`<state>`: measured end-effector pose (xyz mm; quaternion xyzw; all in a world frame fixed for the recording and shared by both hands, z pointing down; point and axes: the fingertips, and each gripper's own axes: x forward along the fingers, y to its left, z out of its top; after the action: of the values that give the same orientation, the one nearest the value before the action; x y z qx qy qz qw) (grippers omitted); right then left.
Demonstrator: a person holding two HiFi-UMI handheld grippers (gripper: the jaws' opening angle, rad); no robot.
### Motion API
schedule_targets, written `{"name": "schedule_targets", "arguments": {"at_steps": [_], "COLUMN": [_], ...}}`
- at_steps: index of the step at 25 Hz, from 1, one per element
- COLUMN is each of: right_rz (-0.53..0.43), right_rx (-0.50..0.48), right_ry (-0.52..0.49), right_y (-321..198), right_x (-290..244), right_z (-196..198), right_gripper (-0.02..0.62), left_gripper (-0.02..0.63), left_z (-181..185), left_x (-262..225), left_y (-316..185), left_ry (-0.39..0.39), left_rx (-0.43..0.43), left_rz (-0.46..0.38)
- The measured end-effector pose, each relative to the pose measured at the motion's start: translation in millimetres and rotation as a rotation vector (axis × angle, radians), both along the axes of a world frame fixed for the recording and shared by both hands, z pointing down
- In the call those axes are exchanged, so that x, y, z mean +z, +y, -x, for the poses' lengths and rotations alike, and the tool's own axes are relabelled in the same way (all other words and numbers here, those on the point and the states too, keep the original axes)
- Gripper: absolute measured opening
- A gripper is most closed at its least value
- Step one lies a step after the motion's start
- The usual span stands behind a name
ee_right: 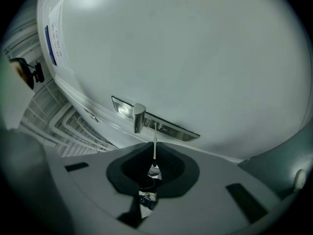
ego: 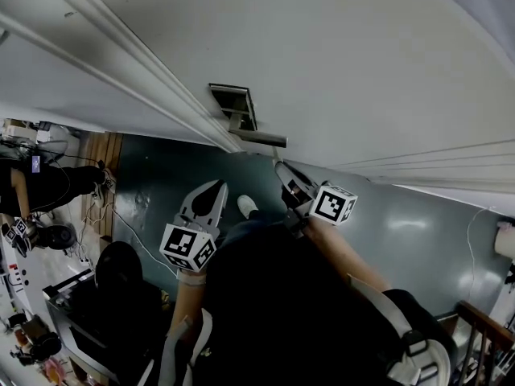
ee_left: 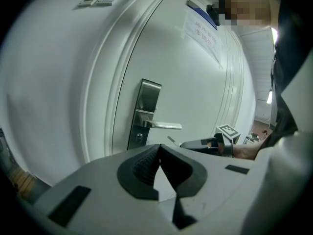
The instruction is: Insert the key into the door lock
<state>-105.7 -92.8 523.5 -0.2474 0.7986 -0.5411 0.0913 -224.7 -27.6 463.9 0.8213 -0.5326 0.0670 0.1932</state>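
Key (ee_right: 155, 142) in right tongs (ee_right: 153, 155), tip near lock (ee_right: 161, 128)

Paper notice (ee_left: 201, 33) on the white door (ee_left: 171, 72), blue print too blurred to read, blue plate (ee_left: 198, 10) above it illegible, black-and-white square codes on left marker cube (ego: 187, 248) and right marker cube (ego: 334, 204), no legible words.

White door (ee_left: 195, 82), silver lock plate (ee_left: 147, 102)

It looks like an office or a lab. A white door (ee_left: 195, 87) with a steel handle (ee_left: 159, 125) carries a paper notice (ee_left: 203, 33) at the upper right of the left gripper view. Cables (ego: 95, 206) and equipment (ego: 32, 336) crowd the left edge of the head view, beside a smooth grey-green floor (ego: 418, 236).
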Motion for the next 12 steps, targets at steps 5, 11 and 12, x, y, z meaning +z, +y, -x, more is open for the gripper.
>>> {"name": "schedule_targets", "arguments": {"at_steps": [5, 11, 12], "right_rz": [0.018, 0.036, 0.036], "right_rx": [0.039, 0.066, 0.070], "right_ry": [-0.029, -0.077, -0.079], "right_y": [-2.8, -6.0, -7.3], "right_x": [9.0, 15.2, 16.7], "right_z": [25.4, 56.1, 60.1], "right_gripper": [0.034, 0.034, 0.034], "left_gripper": [0.009, 0.009, 0.009], "left_z": [17.5, 33.3, 35.1], "left_x": [5.8, 13.8, 14.6], "left_y": [-3.0, -10.4, -11.6], "left_ry": [-0.005, -0.016, -0.018], "left_rx": [0.050, 0.110, 0.119], "left_rz": [0.012, 0.024, 0.025]}}
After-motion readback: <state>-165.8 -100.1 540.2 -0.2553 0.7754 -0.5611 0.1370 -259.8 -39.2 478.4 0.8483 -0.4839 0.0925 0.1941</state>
